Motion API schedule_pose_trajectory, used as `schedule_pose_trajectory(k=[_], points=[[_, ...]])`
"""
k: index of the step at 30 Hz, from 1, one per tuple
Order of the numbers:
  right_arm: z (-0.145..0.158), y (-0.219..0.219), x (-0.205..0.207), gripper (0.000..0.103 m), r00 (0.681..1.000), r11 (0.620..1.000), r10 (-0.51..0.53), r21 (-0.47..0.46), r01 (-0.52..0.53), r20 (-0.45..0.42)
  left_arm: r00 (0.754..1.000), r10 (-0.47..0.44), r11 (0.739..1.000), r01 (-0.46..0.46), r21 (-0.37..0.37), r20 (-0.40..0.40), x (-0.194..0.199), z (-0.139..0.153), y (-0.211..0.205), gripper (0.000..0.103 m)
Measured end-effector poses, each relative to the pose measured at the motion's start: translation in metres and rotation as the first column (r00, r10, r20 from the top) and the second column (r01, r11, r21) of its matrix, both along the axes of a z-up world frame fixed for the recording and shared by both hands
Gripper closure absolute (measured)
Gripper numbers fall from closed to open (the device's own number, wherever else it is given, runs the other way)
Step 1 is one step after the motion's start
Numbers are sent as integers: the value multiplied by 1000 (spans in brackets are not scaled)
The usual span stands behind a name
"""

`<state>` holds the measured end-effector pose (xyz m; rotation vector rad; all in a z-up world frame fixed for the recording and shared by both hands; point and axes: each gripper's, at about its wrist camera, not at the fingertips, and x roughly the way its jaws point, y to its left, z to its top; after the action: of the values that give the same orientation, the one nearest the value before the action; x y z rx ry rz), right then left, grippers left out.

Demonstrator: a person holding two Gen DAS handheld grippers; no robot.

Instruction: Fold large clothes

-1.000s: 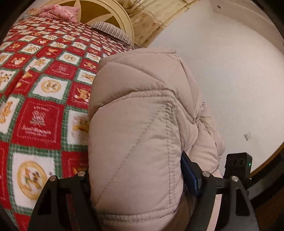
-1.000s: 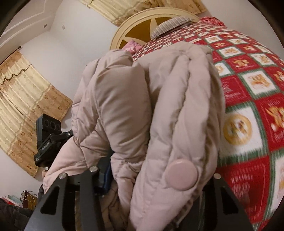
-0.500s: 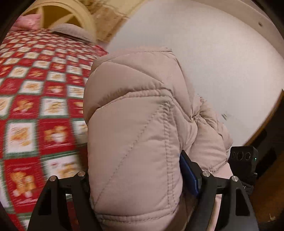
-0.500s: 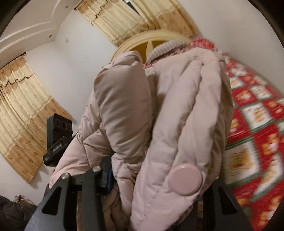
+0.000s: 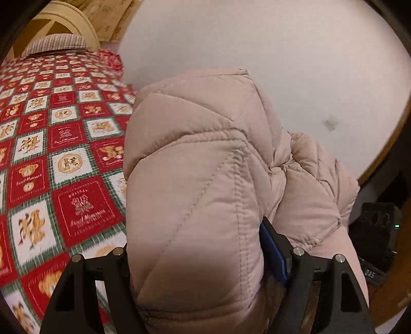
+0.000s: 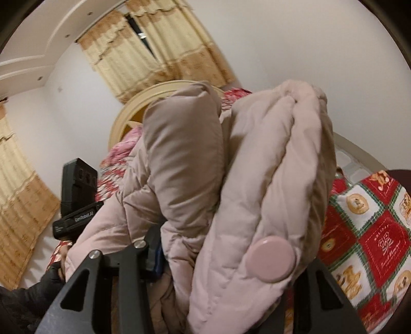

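Note:
A pale pink quilted puffer jacket [image 5: 200, 179] is bunched up and held in the air by both grippers. My left gripper [image 5: 203, 259] is shut on a thick fold of it, with the fabric filling the space between the fingers. My right gripper [image 6: 226, 257] is shut on another bunch of the same jacket [image 6: 269, 185], which has a large pink button [image 6: 269, 259] near the front. The right gripper's body [image 5: 377, 226] shows at the right of the left wrist view. The left gripper's body [image 6: 77, 195] shows at the left of the right wrist view.
A bed with a red, white and green bear-patterned quilt [image 5: 51, 154] lies below and to the left, with a cream round headboard [image 5: 59, 23] and striped pillow [image 5: 56, 43]. White wall [image 5: 282, 51] behind. Beige curtains [image 6: 159, 59] hang by the headboard.
Both grippers have swung with the jacket: more wall and curtain and less bed show in the views. The hold on the jacket is unchanged.

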<state>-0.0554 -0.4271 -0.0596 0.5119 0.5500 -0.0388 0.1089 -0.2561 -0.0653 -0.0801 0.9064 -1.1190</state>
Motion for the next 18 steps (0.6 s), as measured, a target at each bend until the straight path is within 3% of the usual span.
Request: schedule_pose_trajectory(k=[3,5,8,10,13,16,18], points=[[-34,-25,32,55,999,1000,-12,24,14,-48,997,73,993,-74,92,9,18,-20,-16,26],[-58,-42,52,55,997,997,-21,69,27,-75,991,130,985,-126,118,-35,33,-29,-16,25],[-75,-54,73,53,996,990,-15,139,27,-83,983,177,973,-167,161,-52,51,-42,-23,16],[-86,-58,81,50,997,982,-23,187,36,-72,978,200,956,-208,205,58,50,-44,-26,4],[-80,-57,79,45,997,983,-27,178,40,-73,950,183,940,-245,239,254,36,-39,-30,1],[-72,-56,67,26,991,984,-76,153,93,-113,934,173,934,-256,249,313,23,-35,-27,1],[-61,-61,46,21,986,978,-121,154,138,-117,930,177,933,-262,245,322,23,-35,-26,1]])
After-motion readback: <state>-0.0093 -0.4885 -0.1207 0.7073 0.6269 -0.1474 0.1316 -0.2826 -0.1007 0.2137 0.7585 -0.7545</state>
